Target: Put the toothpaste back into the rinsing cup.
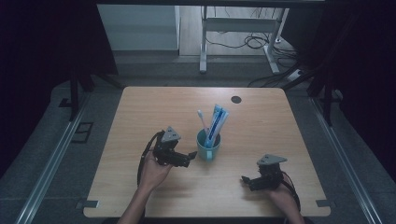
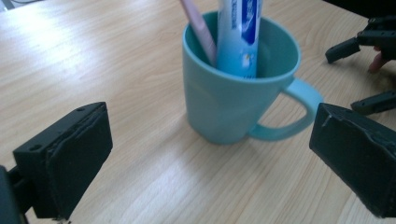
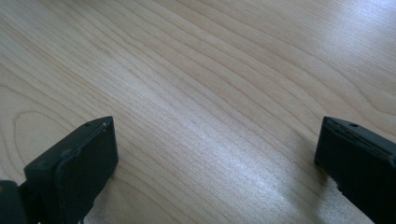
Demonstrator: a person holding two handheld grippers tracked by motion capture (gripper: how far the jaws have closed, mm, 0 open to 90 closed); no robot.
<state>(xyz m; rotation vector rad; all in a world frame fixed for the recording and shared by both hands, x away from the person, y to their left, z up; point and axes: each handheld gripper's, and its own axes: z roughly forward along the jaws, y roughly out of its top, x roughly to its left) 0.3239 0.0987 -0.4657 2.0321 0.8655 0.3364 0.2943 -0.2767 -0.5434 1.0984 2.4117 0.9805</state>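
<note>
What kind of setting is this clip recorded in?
Probably a lab or recording workspace: a lone wooden table ringed by dark curtains, with loose cables on the floor beside a desk frame behind.

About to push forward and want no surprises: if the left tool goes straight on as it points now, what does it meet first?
The teal mug holding the toothpaste tube and toothbrush. It stands dead ahead of the open left tool, probably close; exact depth is unclear.

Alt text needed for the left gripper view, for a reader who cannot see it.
A teal mug stands on a light wooden table just ahead of the open left tongs, its handle toward the picture's right. A pink toothbrush and a blue toothpaste tube stand inside it. The right tongs show at upper right.
</note>
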